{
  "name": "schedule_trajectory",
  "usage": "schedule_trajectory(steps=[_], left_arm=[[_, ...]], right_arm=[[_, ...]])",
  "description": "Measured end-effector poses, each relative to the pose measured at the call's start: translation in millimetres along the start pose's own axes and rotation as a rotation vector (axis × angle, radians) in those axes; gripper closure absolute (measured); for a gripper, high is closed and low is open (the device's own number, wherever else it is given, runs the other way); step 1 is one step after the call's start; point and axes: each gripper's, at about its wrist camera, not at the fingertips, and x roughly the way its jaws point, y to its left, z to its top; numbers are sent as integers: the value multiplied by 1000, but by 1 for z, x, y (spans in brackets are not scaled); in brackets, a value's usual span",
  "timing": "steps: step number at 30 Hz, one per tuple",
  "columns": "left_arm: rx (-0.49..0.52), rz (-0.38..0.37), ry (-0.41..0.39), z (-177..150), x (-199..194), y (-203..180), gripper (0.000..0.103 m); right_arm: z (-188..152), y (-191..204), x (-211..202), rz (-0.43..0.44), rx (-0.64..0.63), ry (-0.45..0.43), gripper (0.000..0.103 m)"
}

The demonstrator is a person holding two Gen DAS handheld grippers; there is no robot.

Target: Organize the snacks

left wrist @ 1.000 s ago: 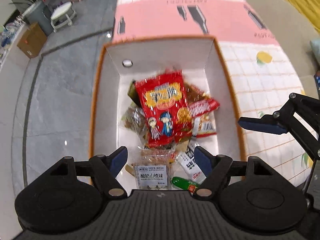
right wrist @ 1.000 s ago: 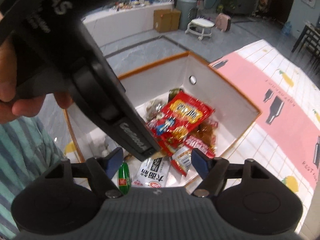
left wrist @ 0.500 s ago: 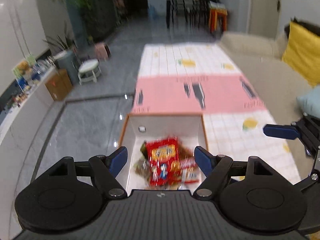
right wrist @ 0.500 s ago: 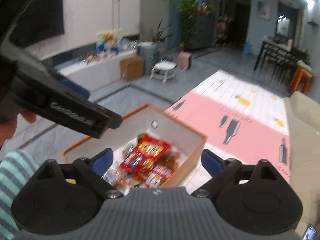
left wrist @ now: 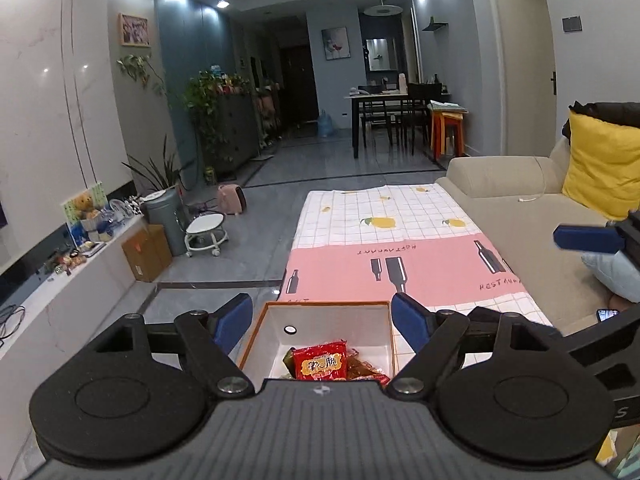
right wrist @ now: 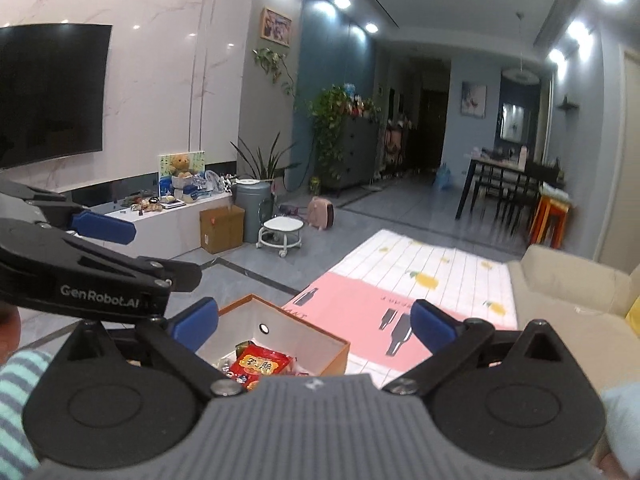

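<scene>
Both grippers have lifted away from the snack box (left wrist: 326, 322), now low between the fingers rather than filling the view. The left gripper (left wrist: 322, 320) and right gripper (right wrist: 314, 322) are opening, jaws wide and empty. A red snack packet (left wrist: 320, 365) tops the box, on a pink-and-white checked cloth (left wrist: 400, 256) beside a beige sofa (left wrist: 512, 200).
</scene>
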Motion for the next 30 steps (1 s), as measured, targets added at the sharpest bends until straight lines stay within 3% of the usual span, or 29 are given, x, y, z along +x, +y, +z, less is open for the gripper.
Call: schedule_trajectory(steps=[4,15,21,30], left_arm=[[-26,27,38,-8,-3,-2,10],[-137,65,242,-45,11,7,9],[-167,57,277,-56,5,3,9],[-158,52,305,-61,8,1,9]], right_arm=[[-6,2,-13,-10,-33,3,4],[-46,-2,-20,-5,87,202,4],[-58,-1,-18,-38,118,263,4],[-61,-2,-16,-60,126,281,4]])
